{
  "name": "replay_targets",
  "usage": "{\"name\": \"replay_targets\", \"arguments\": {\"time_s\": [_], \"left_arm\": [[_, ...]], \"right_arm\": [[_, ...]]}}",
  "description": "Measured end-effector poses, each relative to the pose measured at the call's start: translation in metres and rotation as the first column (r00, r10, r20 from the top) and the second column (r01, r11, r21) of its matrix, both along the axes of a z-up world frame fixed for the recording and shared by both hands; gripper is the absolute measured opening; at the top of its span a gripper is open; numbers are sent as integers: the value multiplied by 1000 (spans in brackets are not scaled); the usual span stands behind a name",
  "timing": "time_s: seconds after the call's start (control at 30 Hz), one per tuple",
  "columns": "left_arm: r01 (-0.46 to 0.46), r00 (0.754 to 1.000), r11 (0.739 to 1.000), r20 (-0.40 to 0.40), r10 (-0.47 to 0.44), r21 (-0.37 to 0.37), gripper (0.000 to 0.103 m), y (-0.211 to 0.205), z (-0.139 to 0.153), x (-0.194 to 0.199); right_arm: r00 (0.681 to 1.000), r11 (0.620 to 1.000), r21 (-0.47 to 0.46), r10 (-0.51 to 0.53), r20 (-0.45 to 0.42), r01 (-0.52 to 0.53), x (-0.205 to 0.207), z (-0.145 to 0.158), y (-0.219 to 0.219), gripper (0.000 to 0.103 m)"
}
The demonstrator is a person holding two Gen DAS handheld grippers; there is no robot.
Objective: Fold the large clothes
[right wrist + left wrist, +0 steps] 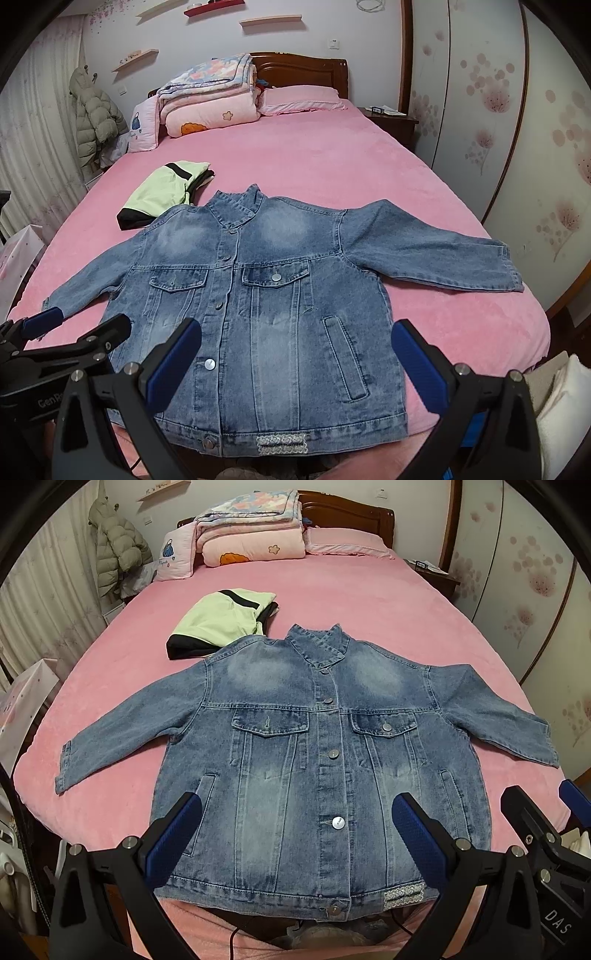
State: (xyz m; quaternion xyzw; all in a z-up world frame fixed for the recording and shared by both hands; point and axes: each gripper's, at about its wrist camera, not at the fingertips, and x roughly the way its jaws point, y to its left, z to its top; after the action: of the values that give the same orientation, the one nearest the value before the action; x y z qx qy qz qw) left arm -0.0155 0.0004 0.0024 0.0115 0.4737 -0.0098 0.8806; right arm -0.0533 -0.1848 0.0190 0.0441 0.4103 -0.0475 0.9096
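Note:
A blue denim jacket [314, 760] lies flat and buttoned, front side up, on the pink bed [332, 598], collar away from me, both sleeves spread out to the sides. It also shows in the right wrist view [266, 306]. My left gripper [295, 823] is open and empty, held above the jacket's lower front near the hem. My right gripper [295, 347] is open and empty above the jacket's lower right panel. Each gripper appears at the edge of the other's view: the right one [554, 812] and the left one [74, 328].
A folded light-green and black garment [221, 622] lies beyond the jacket's left shoulder. Folded quilts [251, 528] and pillows [347, 542] sit at the headboard. A wardrobe [517, 129] stands right of the bed, a nightstand [391, 118] by it, a hanging puffer coat [118, 542] on the left.

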Motion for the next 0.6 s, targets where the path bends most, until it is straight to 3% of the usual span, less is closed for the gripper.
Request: {"name": "replay_targets", "arguments": {"time_s": [0.6], "left_arm": [[0,1000,1000,-2,0,3,102,1,0,-1]], "right_arm": [[1000,1000,1,1,-1,-1,0,-1,1,103]]}}
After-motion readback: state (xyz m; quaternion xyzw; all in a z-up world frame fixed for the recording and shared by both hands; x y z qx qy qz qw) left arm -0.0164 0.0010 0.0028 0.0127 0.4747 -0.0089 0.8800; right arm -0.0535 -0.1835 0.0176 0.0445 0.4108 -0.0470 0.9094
